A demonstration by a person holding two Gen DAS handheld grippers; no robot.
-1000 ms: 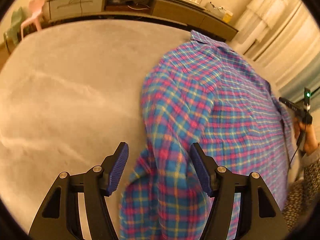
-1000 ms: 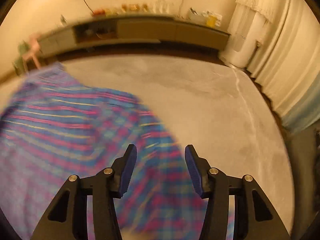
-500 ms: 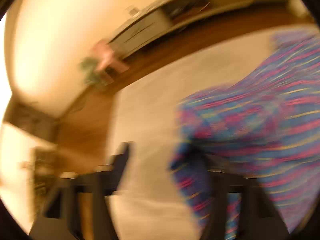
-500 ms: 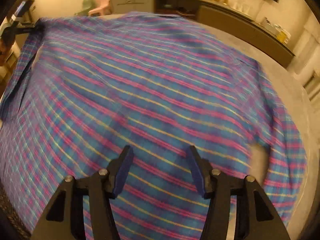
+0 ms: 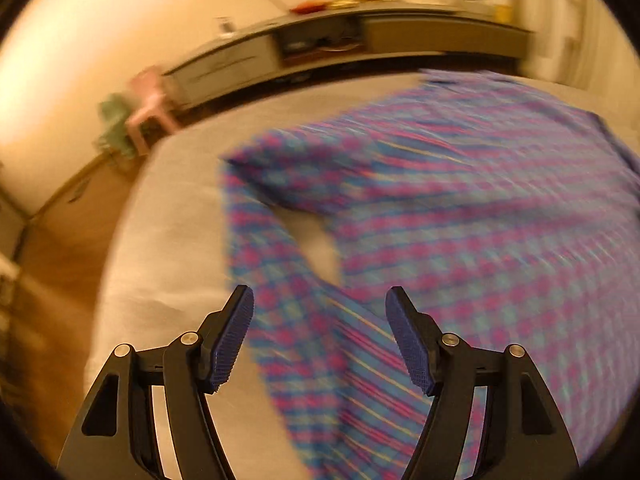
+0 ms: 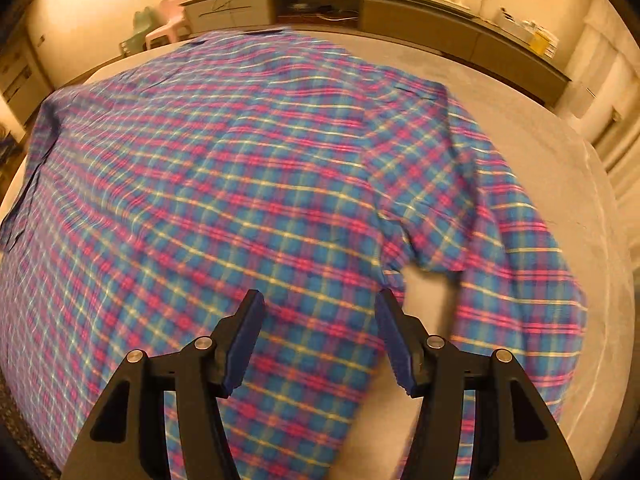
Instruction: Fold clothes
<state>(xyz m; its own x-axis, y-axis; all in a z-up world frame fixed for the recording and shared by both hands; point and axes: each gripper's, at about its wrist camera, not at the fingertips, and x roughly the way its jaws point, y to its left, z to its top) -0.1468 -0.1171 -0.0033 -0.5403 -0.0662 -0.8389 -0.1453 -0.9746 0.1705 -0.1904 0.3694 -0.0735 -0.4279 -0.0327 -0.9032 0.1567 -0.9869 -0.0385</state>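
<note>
Nearest, both jaws are seen spread wide: left hand-held gripper [image 5: 320, 340] and right hand-held gripper [image 6: 318, 338] hold nothing, poised above the shirt [image 6: 224, 168]. Shirt is spread flat on the bed [image 6: 560, 168], one sleeve [image 6: 516, 248] bent outward. Risk judged: a single layer could be pinched, dragging the body askew. Beyond, a low cabinet [image 6: 420, 16] is noted.

A soft woven plaid shirt [image 6: 248, 168] lies on matt, slightly fuzzy grey bedding [image 6: 560, 184].

Shirt [image 6: 248, 168] spread on bed [image 6: 560, 168]
</note>
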